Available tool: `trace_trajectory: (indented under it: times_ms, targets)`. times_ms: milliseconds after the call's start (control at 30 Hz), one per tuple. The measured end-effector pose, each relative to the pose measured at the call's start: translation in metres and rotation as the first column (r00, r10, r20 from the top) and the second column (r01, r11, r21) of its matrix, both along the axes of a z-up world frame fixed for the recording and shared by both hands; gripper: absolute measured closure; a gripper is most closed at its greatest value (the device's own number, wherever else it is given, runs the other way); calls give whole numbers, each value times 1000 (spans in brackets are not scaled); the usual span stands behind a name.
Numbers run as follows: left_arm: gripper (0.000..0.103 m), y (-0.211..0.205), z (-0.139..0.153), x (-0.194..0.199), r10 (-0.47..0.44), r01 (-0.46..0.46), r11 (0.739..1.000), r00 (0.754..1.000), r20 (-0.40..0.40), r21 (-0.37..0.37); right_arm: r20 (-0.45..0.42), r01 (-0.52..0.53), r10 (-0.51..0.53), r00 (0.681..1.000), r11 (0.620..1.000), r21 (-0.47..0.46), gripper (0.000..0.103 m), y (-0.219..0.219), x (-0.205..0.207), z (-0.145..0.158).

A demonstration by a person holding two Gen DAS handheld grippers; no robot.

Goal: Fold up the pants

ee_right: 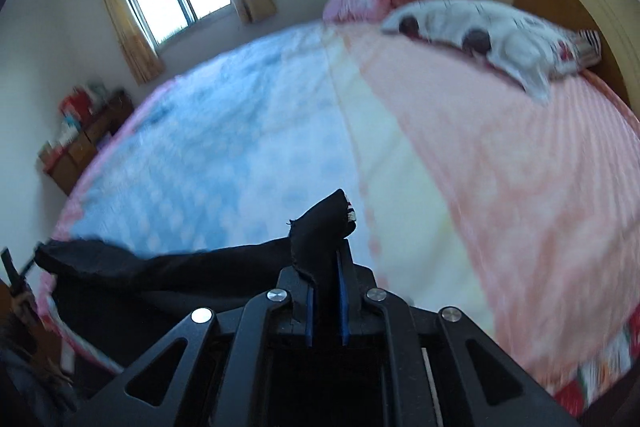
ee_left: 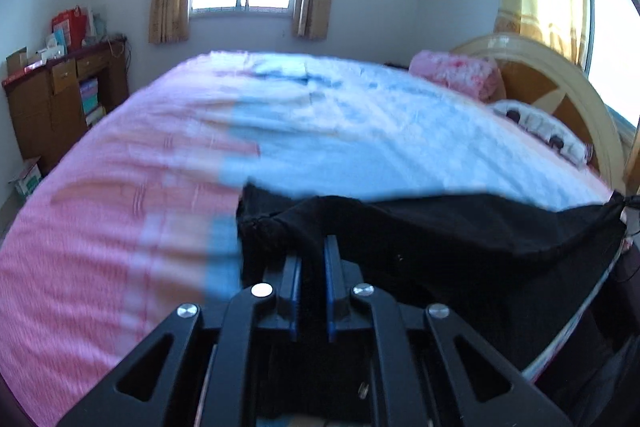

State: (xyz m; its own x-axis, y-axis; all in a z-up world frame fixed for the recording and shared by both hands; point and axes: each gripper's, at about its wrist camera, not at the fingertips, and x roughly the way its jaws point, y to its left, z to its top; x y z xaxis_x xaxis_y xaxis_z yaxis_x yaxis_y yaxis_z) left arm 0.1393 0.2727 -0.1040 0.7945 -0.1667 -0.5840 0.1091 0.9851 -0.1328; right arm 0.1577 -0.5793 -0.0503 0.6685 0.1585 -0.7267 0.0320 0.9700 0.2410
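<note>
Black pants (ee_left: 460,239) hang stretched between my two grippers above the near edge of the bed. My left gripper (ee_left: 313,247) is shut on one end of the pants; the cloth bunches over its fingers and runs right to the other gripper at the frame edge. In the right wrist view my right gripper (ee_right: 326,255) is shut on the other end of the pants (ee_right: 320,223), which pokes up past the fingertips. The rest of the cloth (ee_right: 168,267) sags left toward the left gripper. The lower part of the pants is hidden below both grippers.
The bed (ee_left: 168,195) has a pink and light-blue cover. A pink pillow (ee_left: 456,73) and a white patterned pillow (ee_left: 544,133) lie by the wooden headboard (ee_left: 560,95). A brown cabinet (ee_left: 60,99) with boxes stands by the far wall left. Windows with curtains are behind.
</note>
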Motion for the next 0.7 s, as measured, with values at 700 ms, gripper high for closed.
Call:
trace_trajectory:
  times_ms: [700]
  targets:
    - [70, 3, -31, -42, -14, 14, 1000, 1000, -12, 0, 63, 388, -390, 918, 859, -335, 49, 29, -51, 81]
